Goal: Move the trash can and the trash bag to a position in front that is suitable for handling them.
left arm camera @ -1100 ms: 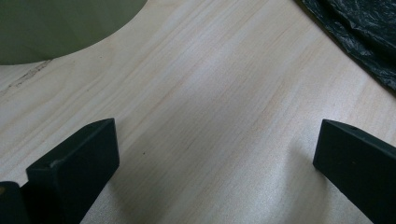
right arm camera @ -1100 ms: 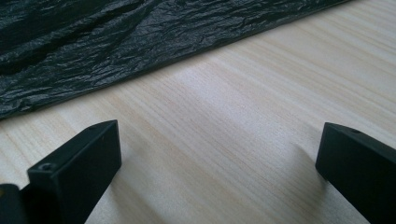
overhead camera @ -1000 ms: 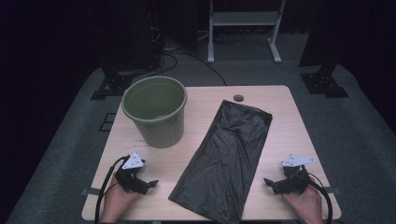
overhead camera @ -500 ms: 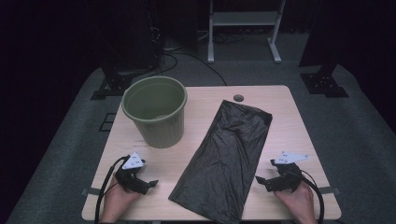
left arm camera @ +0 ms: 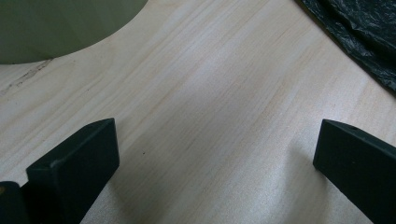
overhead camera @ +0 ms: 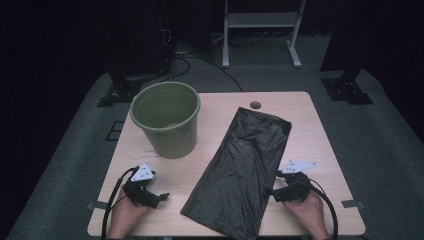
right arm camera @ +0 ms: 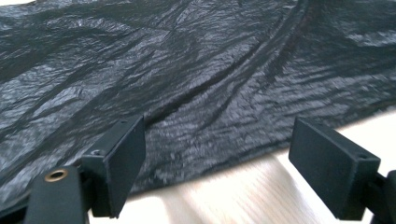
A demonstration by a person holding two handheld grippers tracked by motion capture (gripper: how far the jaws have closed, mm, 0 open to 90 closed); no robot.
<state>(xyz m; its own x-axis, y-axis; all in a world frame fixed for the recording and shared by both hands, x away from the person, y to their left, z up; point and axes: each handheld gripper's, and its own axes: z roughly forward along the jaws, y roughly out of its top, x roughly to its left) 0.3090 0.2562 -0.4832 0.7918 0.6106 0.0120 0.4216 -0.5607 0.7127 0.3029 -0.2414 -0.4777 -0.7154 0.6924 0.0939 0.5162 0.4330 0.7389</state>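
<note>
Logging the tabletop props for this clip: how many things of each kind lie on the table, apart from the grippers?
Green bin: 1
Black plastic bag: 1
Total: 2

The black bag [overhead camera: 245,165] looked like thin plastic, crinkly and a little shiny where light hit it. The table [overhead camera: 325,150] was pale wood, smooth, with fine lines running along it. The green bin [overhead camera: 167,130] at the far left looked like matt plastic with ribbed sides. The gripper jaws looked like dull black plastic.
</note>
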